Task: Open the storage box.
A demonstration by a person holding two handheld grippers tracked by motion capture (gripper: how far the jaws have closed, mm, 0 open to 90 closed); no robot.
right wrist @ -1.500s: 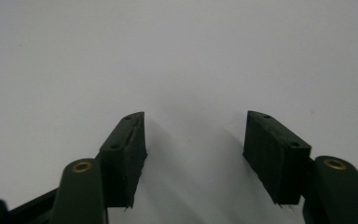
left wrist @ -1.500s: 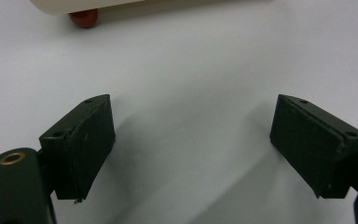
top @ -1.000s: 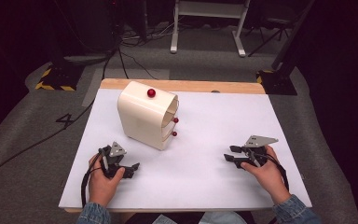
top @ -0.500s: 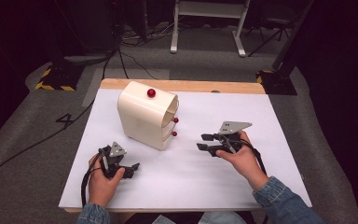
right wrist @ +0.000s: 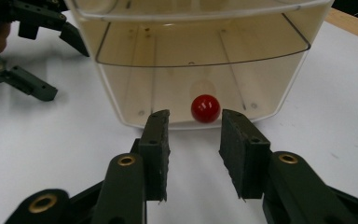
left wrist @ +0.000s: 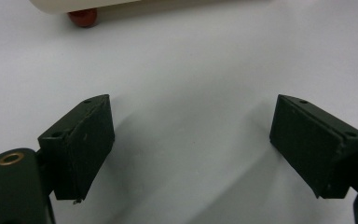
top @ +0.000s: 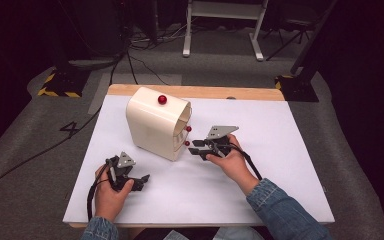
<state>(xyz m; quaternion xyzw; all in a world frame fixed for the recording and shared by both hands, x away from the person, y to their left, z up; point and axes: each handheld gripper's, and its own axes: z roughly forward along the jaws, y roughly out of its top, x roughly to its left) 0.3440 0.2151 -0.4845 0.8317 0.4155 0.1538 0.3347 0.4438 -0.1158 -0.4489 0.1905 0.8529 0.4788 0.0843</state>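
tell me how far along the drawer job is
Done: the right gripper has lined up open at the bottom drawer's red knob. In hand: closing in on that knob, jaws either side, not yet gripping. Left: grip it and pull. The left gripper rests open on the table.

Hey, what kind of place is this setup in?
Probably a lab or test studio: a white-topped table on grey carpet, cables trailing across the floor, yellow-black hazard tape and metal stand legs behind.
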